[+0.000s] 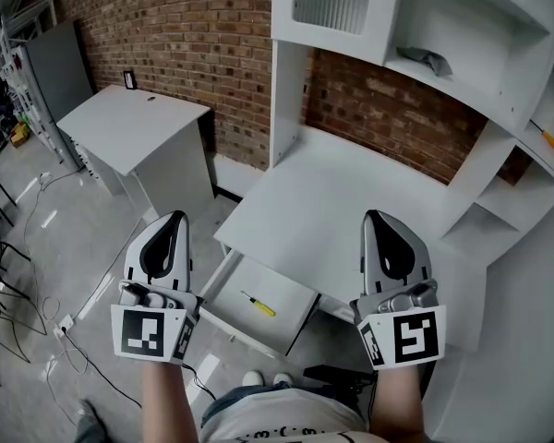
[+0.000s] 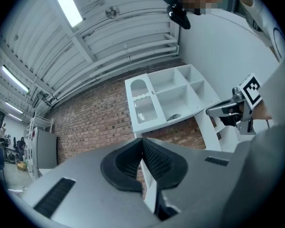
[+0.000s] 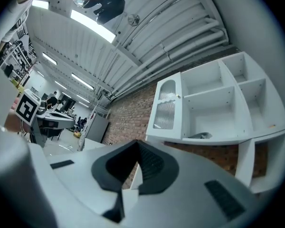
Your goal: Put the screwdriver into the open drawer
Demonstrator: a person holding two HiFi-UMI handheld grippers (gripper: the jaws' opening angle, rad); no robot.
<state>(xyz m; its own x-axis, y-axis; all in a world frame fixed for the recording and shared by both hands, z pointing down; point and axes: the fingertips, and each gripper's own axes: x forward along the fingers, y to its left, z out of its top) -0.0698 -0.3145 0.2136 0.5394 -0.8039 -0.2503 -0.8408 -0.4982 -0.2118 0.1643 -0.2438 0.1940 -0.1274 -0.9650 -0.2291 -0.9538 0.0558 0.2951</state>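
Note:
A small screwdriver (image 1: 258, 305) with a yellow handle lies inside the open white drawer (image 1: 223, 281) under the desk top, seen in the head view. My left gripper (image 1: 175, 218) is held up left of the drawer, its jaws shut with nothing between them. My right gripper (image 1: 373, 216) is held up over the desk top (image 1: 332, 210) to the right, also shut and empty. In the left gripper view the black pads (image 2: 133, 163) meet. In the right gripper view the pads (image 3: 149, 167) meet too. Both point slightly upward at the white shelf unit (image 3: 213, 103).
A second screwdriver (image 1: 547, 138) with an orange handle lies on a right-hand shelf. A grey cloth-like item (image 1: 428, 60) sits on the upper shelf. A white side table (image 1: 134, 123) stands left against the brick wall. Cables (image 1: 65, 326) trail on the floor.

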